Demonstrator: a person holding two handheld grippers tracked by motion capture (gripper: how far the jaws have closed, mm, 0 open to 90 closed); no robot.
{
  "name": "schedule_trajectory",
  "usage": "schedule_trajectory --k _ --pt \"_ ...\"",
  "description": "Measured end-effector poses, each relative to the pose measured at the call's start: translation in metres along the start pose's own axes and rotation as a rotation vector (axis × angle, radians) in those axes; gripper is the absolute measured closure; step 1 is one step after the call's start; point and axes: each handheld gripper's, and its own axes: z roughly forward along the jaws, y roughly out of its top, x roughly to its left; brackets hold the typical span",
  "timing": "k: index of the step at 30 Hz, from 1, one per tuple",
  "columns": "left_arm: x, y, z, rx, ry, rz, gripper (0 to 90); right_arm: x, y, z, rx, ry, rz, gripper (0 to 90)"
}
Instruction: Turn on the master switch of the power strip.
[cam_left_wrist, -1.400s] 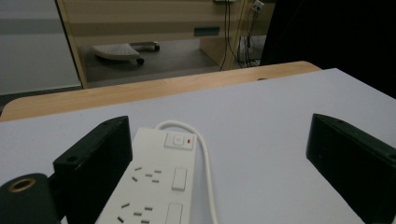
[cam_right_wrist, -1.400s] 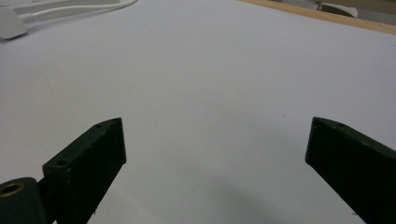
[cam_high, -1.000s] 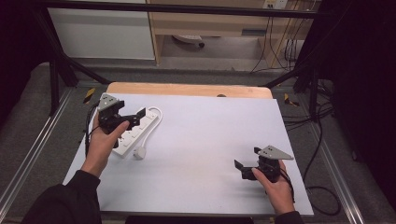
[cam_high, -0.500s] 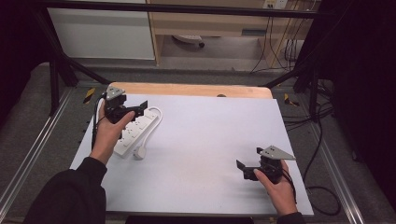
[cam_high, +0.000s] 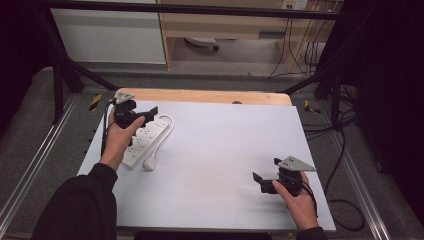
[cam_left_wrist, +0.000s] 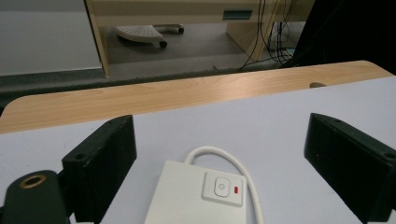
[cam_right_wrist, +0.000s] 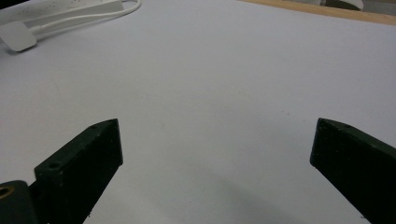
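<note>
A white power strip (cam_high: 146, 136) lies at the table's left side, its cable looping to a white plug (cam_high: 150, 164). My left gripper (cam_high: 145, 116) hovers over the strip's far end, open and holding nothing. In the left gripper view the strip's end with its power button (cam_left_wrist: 223, 187) sits between and below the wide-spread jaws of that gripper (cam_left_wrist: 222, 133). My right gripper (cam_high: 260, 182) rests low near the front right of the table, open and empty. In the right gripper view my right gripper (cam_right_wrist: 218, 129) faces bare table, with the strip (cam_right_wrist: 60, 9) and plug (cam_right_wrist: 16, 39) far off.
The white table top (cam_high: 225, 145) has a wooden strip (cam_high: 210, 96) along its far edge. Black frame posts stand at the back corners. Cables hang off the right side (cam_high: 345, 150). A cabinet and a chair base stand on the floor beyond.
My left gripper has moved away from the person along the power strip to its far end. The right gripper has stayed nearly still.
</note>
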Motion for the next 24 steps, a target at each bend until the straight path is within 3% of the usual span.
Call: schedule_trajectory --k 5,11,24 --pt "0.007 -0.003 0.004 0.014 0.026 0.000 9.2 -0.002 0.003 -0.001 -0.023 -0.026 0.023 4.0" --pt "0.009 -0.008 0.009 0.052 0.021 0.003 9.5 -0.002 0.002 0.000 -0.025 -0.040 0.022 3.5" --pt "0.008 -0.017 0.024 0.111 0.034 0.013 10.3 -0.002 0.002 0.004 -0.012 -0.022 0.014 3.0"
